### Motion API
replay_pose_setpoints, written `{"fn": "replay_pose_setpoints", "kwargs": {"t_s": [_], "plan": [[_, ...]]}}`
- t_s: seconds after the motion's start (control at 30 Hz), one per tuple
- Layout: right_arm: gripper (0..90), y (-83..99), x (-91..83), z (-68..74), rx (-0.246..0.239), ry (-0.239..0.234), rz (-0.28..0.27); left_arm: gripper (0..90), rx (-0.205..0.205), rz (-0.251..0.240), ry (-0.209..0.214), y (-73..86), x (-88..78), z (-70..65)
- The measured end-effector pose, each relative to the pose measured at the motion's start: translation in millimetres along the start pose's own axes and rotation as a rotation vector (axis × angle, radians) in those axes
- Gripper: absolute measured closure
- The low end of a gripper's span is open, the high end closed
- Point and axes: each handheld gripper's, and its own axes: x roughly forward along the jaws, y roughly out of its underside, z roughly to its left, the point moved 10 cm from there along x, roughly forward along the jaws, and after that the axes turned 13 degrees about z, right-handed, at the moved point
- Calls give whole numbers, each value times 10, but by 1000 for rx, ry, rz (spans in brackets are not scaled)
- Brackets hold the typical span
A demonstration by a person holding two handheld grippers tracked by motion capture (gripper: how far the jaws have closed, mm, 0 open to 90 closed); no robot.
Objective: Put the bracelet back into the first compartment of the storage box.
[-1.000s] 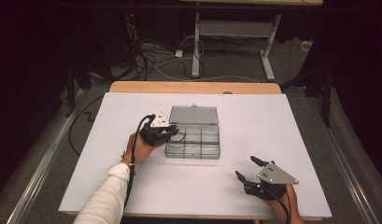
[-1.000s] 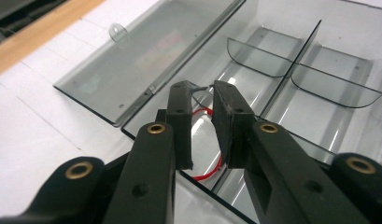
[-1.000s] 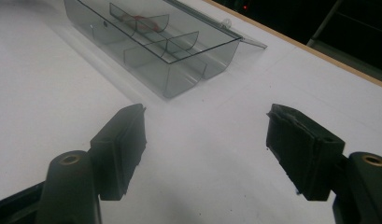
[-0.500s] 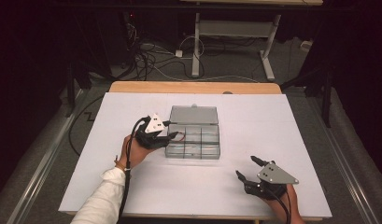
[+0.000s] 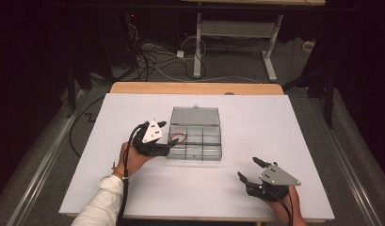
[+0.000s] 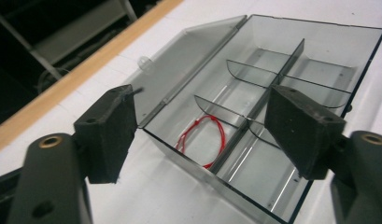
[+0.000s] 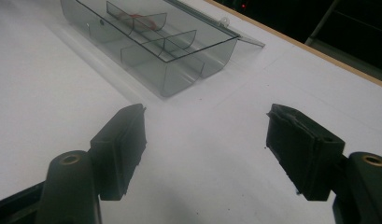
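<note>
My left gripper [image 5: 167, 140] has just been opening and now stands released with nothing between its jaws, right at the near-left corner of the one clear compartment box [image 5: 195, 148], whose lid [image 5: 195, 115] lies flat open behind it; my right gripper [image 5: 249, 170] hangs released and empty, well apart at the near right of the white table [image 5: 298, 122]. One red rubber band [image 6: 202, 139] sits in the box's near-left compartment, looks light, soft and springy, likely to slip or snap off, so I'd pinch one strand of the loop. Count: one box, one band, eight compartments as far as I can tell.
</note>
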Motion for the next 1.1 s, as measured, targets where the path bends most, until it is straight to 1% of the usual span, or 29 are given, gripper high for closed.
{"fn": "replay_pose_setpoints", "kwargs": {"t_s": [0.07, 0.13, 0.2, 0.4, 0.57, 0.8, 0.9, 1.1], "plan": [[292, 1, 1, -1, 2, 1, 1, 221, 10, -18, -25, 10, -45, -5], [292, 4, 0, -6, 7, 2, 2, 208, 11, -29, -33, 30, -84, -29], [292, 3, 1, -10, 6, 4, 2, 206, 17, -25, -30, 53, -118, -65], [292, 4, -1, -16, 7, 4, 0, 203, 35, -44, -34, 104, -236, -127], [291, -2, -6, -14, 4, 5, -4, 190, 31, -47, -29, 173, -325, -163], [292, -13, -11, -8, 7, 4, -8, 190, 34, -58, -36, 262, -460, -214], [291, -17, -11, -9, 5, 3, -11, 190, 44, -49, -42, 313, -487, -236], [288, -19, -9, -28, 1, 10, -15, 190, 31, -44, -33, 423, -531, -261]]}}
